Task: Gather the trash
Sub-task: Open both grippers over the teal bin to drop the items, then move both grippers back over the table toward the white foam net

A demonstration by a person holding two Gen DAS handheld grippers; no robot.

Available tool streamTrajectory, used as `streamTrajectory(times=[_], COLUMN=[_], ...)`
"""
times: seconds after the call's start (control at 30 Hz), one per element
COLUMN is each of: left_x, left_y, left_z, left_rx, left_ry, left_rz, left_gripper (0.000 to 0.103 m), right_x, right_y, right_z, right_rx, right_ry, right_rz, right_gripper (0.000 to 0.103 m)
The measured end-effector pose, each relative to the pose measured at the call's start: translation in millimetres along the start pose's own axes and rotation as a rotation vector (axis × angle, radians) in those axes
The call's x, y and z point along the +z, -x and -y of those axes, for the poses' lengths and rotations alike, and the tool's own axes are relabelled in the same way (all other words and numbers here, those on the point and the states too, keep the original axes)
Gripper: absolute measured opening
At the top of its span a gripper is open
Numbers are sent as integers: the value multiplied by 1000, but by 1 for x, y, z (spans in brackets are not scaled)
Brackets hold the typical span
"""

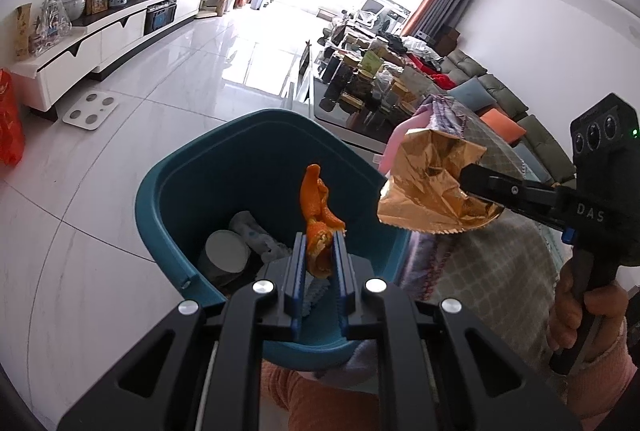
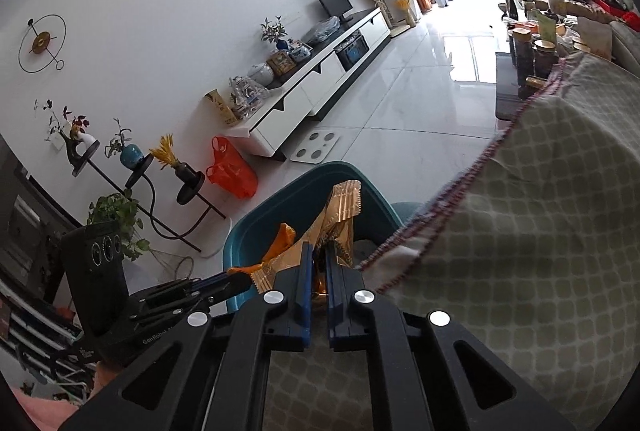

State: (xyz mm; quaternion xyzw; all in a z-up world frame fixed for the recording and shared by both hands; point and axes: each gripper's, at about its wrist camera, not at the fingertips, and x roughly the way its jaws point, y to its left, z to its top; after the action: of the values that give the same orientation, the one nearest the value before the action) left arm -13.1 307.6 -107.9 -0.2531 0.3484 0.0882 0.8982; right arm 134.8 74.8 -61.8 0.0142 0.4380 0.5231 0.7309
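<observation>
A teal bin [image 1: 168, 167] stands on the white floor below both grippers. My left gripper [image 1: 320, 237] is shut on a curled orange peel [image 1: 316, 207], held over the bin's opening. My right gripper [image 1: 466, 179] comes in from the right, shut on a crumpled gold foil wrapper [image 1: 424, 183] at the bin's right rim. In the right wrist view my right gripper [image 2: 318, 251] pinches the wrapper [image 2: 344, 203] above the bin [image 2: 264, 227]. The peel [image 2: 282, 239] sits in my left gripper [image 2: 244, 277] just to its left. A grey cup [image 1: 226, 251] and a white tissue [image 1: 256, 231] lie inside the bin.
A checked cloth [image 2: 540, 191] covers the surface right of the bin. An orange plastic bag [image 2: 232, 173] and a white scale [image 2: 316, 147] lie on the floor by the long TV cabinet [image 2: 320, 87]. A low table [image 1: 360, 87] crowded with jars stands beyond the bin.
</observation>
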Motion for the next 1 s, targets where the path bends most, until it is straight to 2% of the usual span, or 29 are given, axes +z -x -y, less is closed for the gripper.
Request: streamTrajectory(times=[0.37,0.4,0.47,0.53,0.67,0.8,0.97,1.0], left_x=[4,4,4,3,1,3,5,5], left_y=[-23,-23,-23,-21,-13,-4,10,13], left_z=[-16,-18,-22,-22,-17,-7,22,29], left_rx=[33,35,35,36,24,-1,-51,-61], left_ry=[55,63,70,71,63,41,-31,-49], left_rz=[-31,-30,-25,-20,-3,22,63,70], left_gripper=[18,19,20,23,25,31,39,45], right_x=[9,10,10,10,6,1,-13,-15], right_y=[-36,-38,-41,-39,-26,-9,26,36], right_z=[-8,-8,-5,-6,-4,-3,-1,1], right_rx=[-53,-53,-49,-43,-27,-7,-10,-12], right_ry=[27,21,9,11,6,5,25,28], right_rz=[-68,-74,-84,-79,-62,-39,16,30], right_gripper=[9,10,20,20,20,20,28,28])
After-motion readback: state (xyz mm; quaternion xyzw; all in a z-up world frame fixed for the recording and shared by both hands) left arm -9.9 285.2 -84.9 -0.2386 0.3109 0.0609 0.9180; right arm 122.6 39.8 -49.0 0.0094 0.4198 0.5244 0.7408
